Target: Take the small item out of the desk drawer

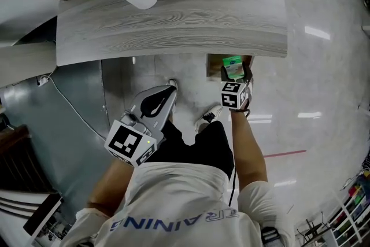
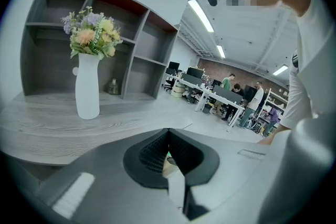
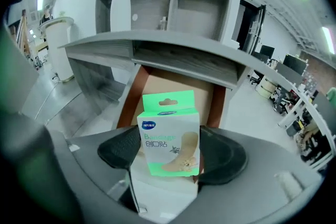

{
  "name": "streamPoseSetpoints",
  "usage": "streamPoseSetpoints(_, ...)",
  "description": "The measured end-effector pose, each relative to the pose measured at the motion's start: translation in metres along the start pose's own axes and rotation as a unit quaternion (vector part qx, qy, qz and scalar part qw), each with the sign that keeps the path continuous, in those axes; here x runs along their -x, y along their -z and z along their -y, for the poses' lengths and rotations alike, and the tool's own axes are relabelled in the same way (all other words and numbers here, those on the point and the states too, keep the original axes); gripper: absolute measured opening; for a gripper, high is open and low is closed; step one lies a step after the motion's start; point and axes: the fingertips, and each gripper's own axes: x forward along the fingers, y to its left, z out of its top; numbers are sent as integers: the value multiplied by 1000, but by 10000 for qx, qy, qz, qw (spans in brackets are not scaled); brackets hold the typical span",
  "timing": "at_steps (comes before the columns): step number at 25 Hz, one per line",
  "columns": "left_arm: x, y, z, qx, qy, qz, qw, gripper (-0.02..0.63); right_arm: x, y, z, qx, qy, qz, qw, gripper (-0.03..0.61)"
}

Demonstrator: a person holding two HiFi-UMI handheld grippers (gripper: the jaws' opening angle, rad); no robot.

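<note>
1. Two claws were in view, one in each of the person's hands, in front of a grey wood-grain desk (image 1: 173,20).
2. The right claw (image 3: 170,156) was clamped on a small green-and-white cardboard bandage box (image 3: 169,136), with one dark ribbed pad pressed against each narrow side.
3. The box stood upright between the pads, its printed face towards the right gripper view and its green hang tab uppermost.
4. In the head view the box lay over the mouth of the open brown wooden drawer (image 1: 213,66), which stuck out from under the desk's right end. Whether the box's lower edge was clear of the drawer could not be told.
5. In the right gripper view the drawer's pale bottom and reddish-brown side walls showed directly behind the box.
6. The left claw (image 2: 168,150) was closed with nothing in it, its two dark pads meeting at the tips. It was held well to the left of the drawer, above the pale glossy floor (image 1: 324,66).
7. On the desk's left part stood a white ceramic vase (image 2: 87,86) of mixed pastel flowers.
8. Behind the vase, a grey open shelf unit (image 2: 131,55) rose from the back of the desk.
</note>
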Motion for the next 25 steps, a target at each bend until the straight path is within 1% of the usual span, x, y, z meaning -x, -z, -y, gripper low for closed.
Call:
streamPoseSetpoints(7, 7, -25, 29, -180, 346, 193, 9991, 0, 80, -29, 20, -566, 121, 621, 9964, 360)
streamPoseSetpoints(12, 16, -47, 54, -349, 543, 388, 9972, 0, 148, -64, 34, -753, 222, 1158, 9902, 362)
streamPoseSetpoints(17, 29, -73, 77, -559, 626, 617, 9946, 0, 221, -102, 47, -917, 271, 1701, 9808, 362)
streamPoseSetpoints(21, 38, -105, 99, -870, 774, 974, 9884, 0, 278, -135, 61, -1005, 305, 2162, 9707, 362)
streamPoseSetpoints(25, 46, -132, 117, -1023, 900, 1256, 9827, 0, 331, -162, 75, -1145, 381, 2607, 9578, 362)
